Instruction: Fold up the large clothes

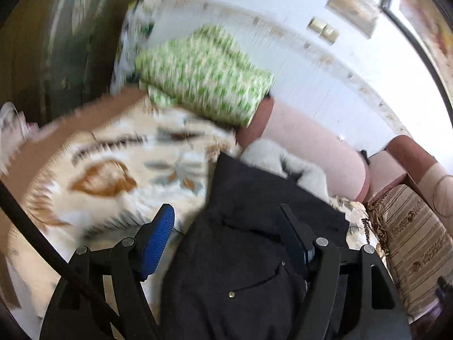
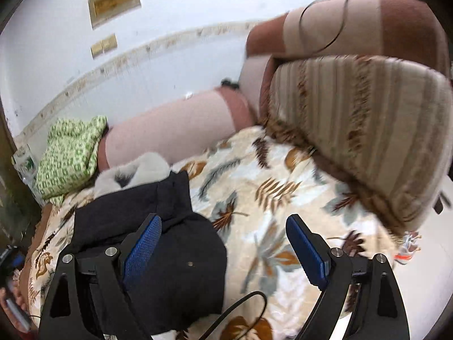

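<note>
Surface: sofa seat under a leaf-print blanket point(image 2: 283, 198), cream with brown and grey leaves.
Dark garment point(image 2: 170, 255): bunched up toward the blanket's left edge, grey-white clothing point(image 2: 136, 170) just behind it.
Room: pink bolster point(image 2: 170, 133) against a white wall, green-patterned cloth point(image 2: 70, 155) at the far left corner, striped cushion point(image 2: 368, 141) on the right.
Left hand-held gripper point(image 1: 226, 235): spread wide, empty, over the dark garment.
Right hand-held gripper point(image 2: 223, 243): also spread, holding nothing.
</note>
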Demonstrator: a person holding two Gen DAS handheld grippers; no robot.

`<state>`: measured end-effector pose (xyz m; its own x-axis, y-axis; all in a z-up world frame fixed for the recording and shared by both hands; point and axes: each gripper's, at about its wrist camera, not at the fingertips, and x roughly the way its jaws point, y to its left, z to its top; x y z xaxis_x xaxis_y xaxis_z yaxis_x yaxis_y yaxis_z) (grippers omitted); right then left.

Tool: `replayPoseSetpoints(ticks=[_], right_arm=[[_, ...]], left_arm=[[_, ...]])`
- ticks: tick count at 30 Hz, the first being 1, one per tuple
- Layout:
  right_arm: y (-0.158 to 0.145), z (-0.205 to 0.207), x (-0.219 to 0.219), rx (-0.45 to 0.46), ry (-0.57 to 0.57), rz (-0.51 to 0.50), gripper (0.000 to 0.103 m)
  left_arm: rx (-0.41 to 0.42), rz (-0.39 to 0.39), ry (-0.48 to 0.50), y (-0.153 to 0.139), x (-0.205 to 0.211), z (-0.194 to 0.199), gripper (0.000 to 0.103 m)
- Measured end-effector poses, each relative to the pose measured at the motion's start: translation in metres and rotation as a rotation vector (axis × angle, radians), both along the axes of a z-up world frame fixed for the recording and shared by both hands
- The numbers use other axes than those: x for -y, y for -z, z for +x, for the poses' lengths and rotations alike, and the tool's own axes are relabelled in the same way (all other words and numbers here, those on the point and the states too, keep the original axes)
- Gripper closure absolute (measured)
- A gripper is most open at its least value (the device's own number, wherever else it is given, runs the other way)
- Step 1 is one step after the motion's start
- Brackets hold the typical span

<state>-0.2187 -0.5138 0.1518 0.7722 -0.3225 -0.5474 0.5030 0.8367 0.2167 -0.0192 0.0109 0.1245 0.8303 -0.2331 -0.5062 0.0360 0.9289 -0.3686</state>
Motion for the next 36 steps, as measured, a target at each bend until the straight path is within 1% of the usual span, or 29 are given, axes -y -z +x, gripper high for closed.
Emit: replayPoseSetpoints(ticks=[1,2,3,5,6,7,8,10,11,12,14,17,18,21,22,23,25,26,28,29,30,31,32,33,35,36], right_arm=[[-0.005,-0.012,-0.002,0.025,0.004,-0.016,0.011],[-0.011,-0.023,-0.005,0.05,0.007,-0.036,0.011],[-0.019,-0.036,-0.009,0.079,0.01,-0.063,0.011],[-0.041,-0.061,-0.018,0.14,0.014,-0.122,0.011],[-0.052,-0.074,-0.021,0.174,0.018,-0.151,0.011],[-0.065,-0.089,-0.024,0.212,0.024,-0.181,0.01],[-0.075,-0.099,-0.025,0.238,0.029,-0.199,0.009],[-0.099,-0.122,-0.027,0.301,0.046,-0.236,0.008],[-0.112,-0.133,-0.027,0.333,0.055,-0.256,0.007],[-0.126,-0.144,-0.026,0.363,0.067,-0.28,0.007],[-0.146,-0.16,-0.026,0.405,0.09,-0.305,0.007],[-0.183,-0.18,-0.025,0.484,0.063,-0.28,0.006],[-0.197,-0.185,-0.026,0.507,0.047,-0.273,0.006],[-0.233,-0.195,-0.032,0.561,-0.021,-0.278,0.0],[-0.241,-0.196,-0.034,0.571,-0.048,-0.278,0.0],[-0.247,-0.197,-0.036,0.58,-0.08,-0.275,0.0],[-0.246,-0.187,-0.041,0.59,-0.146,-0.25,0.0],[-0.241,-0.182,-0.042,0.586,-0.168,-0.235,0.0],[-0.216,-0.155,-0.044,0.537,-0.212,-0.188,0.0],[-0.198,-0.136,-0.045,0.496,-0.226,-0.163,0.0],[-0.176,-0.116,-0.045,0.444,-0.234,-0.136,0.0],[-0.153,-0.095,-0.044,0.389,-0.235,-0.116,0.0],[-0.133,-0.081,-0.042,0.343,-0.232,-0.1,0.0],[-0.105,-0.06,-0.039,0.273,-0.23,-0.078,0.0],[-0.054,-0.027,-0.031,0.146,-0.215,-0.048,0.0],[-0.032,-0.016,-0.025,0.094,-0.205,-0.035,0.0]], left_arm=[[0.036,0.003,0.005,-0.018,-0.004,-0.017,0.03],[0.05,-0.001,0.012,-0.028,-0.005,-0.026,0.03],[0.067,-0.013,0.03,-0.044,-0.009,-0.039,0.03],[0.124,-0.042,0.088,-0.084,-0.019,-0.069,0.03],[0.146,-0.046,0.098,-0.098,-0.02,-0.078,0.03],[0.192,-0.046,0.102,-0.12,-0.025,-0.096,0.03],[0.223,-0.043,0.097,-0.136,-0.028,-0.11,0.03],[0.282,-0.05,0.104,-0.166,-0.034,-0.136,0.03],[0.301,-0.052,0.114,-0.176,-0.035,-0.144,0.03],[0.338,-0.046,0.124,-0.196,-0.039,-0.159,0.03],[0.382,-0.029,0.109,-0.22,-0.042,-0.178,0.03],[0.432,0.054,0.045,-0.263,-0.048,-0.201,0.03],[0.445,0.093,0.006,-0.279,-0.052,-0.205,0.03],[0.447,0.174,-0.082,-0.301,-0.059,-0.202,0.026],[0.439,0.191,-0.093,-0.304,-0.06,-0.198,0.026],[0.424,0.206,-0.101,-0.302,-0.061,-0.191,0.026],[0.368,0.203,-0.093,-0.283,-0.063,-0.164,0.022],[0.33,0.184,-0.085,-0.268,-0.063,-0.148,0.021],[0.209,0.141,-0.067,-0.223,-0.059,-0.109,0.021],[0.152,0.125,-0.061,-0.198,-0.06,-0.092,0.021],[0.117,0.115,-0.053,-0.18,-0.06,-0.081,0.021],[0.054,0.102,-0.034,-0.145,-0.058,-0.06,0.021],[0.022,0.101,-0.028,-0.124,-0.055,-0.05,0.021],[-0.039,0.107,-0.022,-0.089,-0.051,-0.031,0.021],[-0.117,0.116,-0.018,-0.044,-0.045,-0.008,0.021],[-0.175,0.117,-0.01,-0.011,-0.041,0.008,0.021]])
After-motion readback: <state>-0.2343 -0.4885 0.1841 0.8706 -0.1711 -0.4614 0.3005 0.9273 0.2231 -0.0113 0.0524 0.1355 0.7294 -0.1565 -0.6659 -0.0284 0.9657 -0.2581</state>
